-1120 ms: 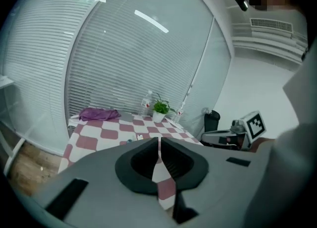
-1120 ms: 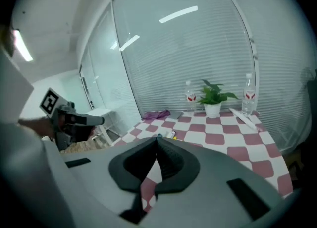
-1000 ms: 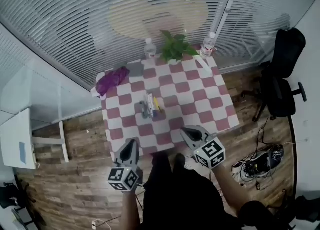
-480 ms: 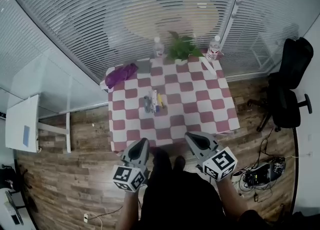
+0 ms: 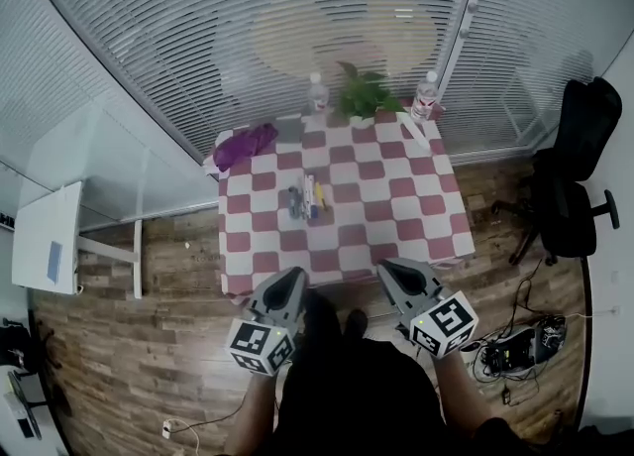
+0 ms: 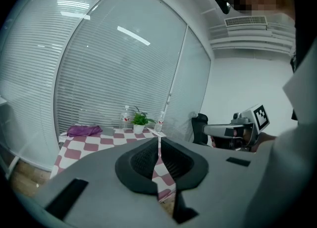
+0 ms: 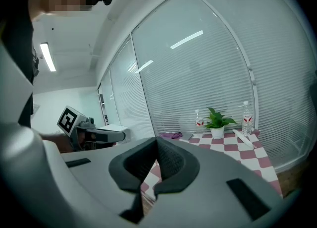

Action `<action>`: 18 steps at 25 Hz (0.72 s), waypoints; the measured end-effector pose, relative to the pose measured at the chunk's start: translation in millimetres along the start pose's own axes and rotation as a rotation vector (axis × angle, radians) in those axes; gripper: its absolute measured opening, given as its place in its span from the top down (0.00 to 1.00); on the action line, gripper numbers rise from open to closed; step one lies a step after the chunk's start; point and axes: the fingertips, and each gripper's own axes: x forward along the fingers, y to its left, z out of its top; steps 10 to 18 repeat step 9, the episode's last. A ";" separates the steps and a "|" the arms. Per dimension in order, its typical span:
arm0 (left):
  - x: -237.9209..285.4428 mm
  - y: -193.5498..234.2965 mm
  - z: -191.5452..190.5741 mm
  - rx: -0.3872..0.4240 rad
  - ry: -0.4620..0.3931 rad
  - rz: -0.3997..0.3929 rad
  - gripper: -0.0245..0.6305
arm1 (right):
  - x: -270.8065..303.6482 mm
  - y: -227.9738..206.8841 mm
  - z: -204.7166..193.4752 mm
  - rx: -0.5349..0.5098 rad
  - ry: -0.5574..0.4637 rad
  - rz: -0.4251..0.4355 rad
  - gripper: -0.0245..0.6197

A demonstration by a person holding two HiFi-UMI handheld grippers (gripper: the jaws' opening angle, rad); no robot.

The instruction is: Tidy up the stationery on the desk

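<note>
The table [image 5: 396, 216] is square and draped in a soft red-and-white checked tablecloth [image 5: 426, 196] that hangs over its edges. The stationery [image 5: 307, 198], a small tight cluster of slim pens or markers in blue, yellow and white, lies left of the table's middle; each piece is too small to identify. Along the far edge a leafy green plant [image 5: 365, 97] stands in a small white pot [image 7: 216, 133], with a clear plastic, red-labelled bottle [image 5: 317, 97] to its left and another [image 5: 426, 95] to its right. Whether the bottles hold any liquid cannot be told. A crumpled purple rag [image 5: 248, 145] lies at the far left corner, and a flat white strip [image 5: 411, 132] near the far right one. The right half and the near rows of the cloth are bare checks. The left gripper [image 5: 290, 276] and the right gripper [image 5: 391, 271] hover side by side at the near edge, apart from each other and well short of the stationery. Each has smooth grey shells and dark ribbed pads, and each one's jaws are pressed together with nothing between them. Slatted blinds [image 5: 198, 28] behind glass close off the far side. Wood-plank floor [image 5: 149, 345] lies open around the table. A white side table [image 5: 50, 251] stands well to the left. A black chair [image 5: 575, 176] and a tangle of cables [image 5: 515, 350] lie well to the right.
</note>
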 end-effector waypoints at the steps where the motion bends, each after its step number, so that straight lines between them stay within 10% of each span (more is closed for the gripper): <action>1: -1.5 -0.7 -0.2 0.002 0.001 -0.001 0.90 | 0.0 1.0 0.2 -0.002 -0.001 0.003 0.93; 18: -6.2 -0.3 -5.6 -0.005 0.018 -0.007 0.90 | 6.5 7.5 3.4 -0.022 0.003 0.019 0.93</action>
